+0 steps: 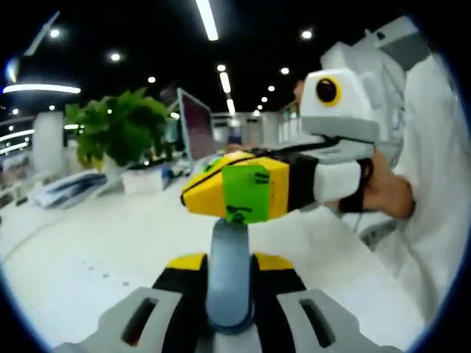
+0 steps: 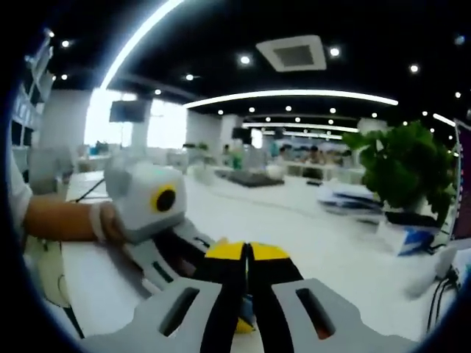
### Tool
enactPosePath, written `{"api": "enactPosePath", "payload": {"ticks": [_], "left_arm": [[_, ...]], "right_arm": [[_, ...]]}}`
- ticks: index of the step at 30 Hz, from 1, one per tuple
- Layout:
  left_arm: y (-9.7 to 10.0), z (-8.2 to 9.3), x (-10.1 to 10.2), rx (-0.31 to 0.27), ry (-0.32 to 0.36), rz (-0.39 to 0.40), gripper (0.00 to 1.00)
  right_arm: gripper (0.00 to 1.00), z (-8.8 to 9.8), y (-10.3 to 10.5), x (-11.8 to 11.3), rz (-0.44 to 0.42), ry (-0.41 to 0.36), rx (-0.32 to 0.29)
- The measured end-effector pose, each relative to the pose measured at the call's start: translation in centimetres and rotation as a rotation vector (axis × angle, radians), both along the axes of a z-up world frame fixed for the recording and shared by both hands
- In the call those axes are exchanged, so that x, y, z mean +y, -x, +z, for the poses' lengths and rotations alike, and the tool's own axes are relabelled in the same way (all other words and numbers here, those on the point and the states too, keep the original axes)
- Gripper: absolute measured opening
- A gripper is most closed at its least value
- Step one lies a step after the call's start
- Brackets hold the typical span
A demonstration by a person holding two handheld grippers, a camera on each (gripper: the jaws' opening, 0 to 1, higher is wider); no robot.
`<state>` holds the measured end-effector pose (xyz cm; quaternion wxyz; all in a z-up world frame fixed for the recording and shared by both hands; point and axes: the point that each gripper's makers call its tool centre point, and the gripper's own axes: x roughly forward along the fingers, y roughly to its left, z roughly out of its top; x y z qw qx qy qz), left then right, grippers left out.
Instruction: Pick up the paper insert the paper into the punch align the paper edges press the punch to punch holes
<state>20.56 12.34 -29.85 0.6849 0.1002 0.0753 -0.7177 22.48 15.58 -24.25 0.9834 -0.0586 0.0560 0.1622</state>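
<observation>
Clamping a grey-blue rounded bar (image 1: 229,246), perhaps the punch lever, lower centre: left tool (image 1: 229,262). Right tool (image 2: 247,254), jaws together, lies crosswise just above it; paper's whereabouts cannot be told.

From my station I see a white table (image 1: 66,257) running under both grippers; its surface is pale, glossy and reflects the ceiling lights. In the left gripper view a potted plant (image 1: 118,132) stands at the far side in a white planter, with a monitor (image 1: 195,125) just beside it, and a stack of papers or folders (image 1: 70,187) lies to the left of the planter. In the right gripper view the same white table (image 2: 346,250) carries the potted plant (image 2: 401,165) at the right, a blue-and-white box (image 2: 405,237) at its base, a pile of papers (image 2: 353,197) near it, and dark cables (image 2: 445,283) at the right edge
</observation>
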Motion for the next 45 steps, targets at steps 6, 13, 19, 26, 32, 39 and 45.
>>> {"api": "enactPosePath", "payload": {"ticks": [6, 13, 19, 26, 32, 39, 45], "left_arm": [[0.0, 0.0, -0.1, 0.002, -0.001, -0.001, 0.26], [0.0, 0.0, -0.1, 0.005, -0.001, 0.000, 0.25], [-0.1, 0.0, -0.1, 0.005, 0.000, -0.001, 0.25], [0.1, 0.0, 0.0, 0.005, -0.001, -0.002, 0.25], [0.1, 0.0, 0.0, 0.005, 0.000, -0.003, 0.25], [0.1, 0.0, 0.1, 0.005, 0.001, -0.004, 0.25], [0.1, 0.0, 0.1, 0.004, 0.004, -0.003, 0.25]], "right_arm": [[0.04, -0.4, 0.2, 0.1, 0.014, -0.007, -0.001], [0.02, -1.2, 0.1, -0.4, 0.004, -0.085, 0.037], [0.02, -2.4, 0.2, -1.2, -0.020, -0.106, 0.079], [0.02, -4.3, 0.0, -2.0, -0.028, -0.245, 0.142], [0.02, -4.1, -0.1, -1.8, -0.006, -0.272, 0.144], [0.03, -1.5, -0.1, -0.9, 0.039, -0.186, 0.089], [0.04, -0.1, -0.4, 0.2, 0.079, -0.137, 0.037]]}}
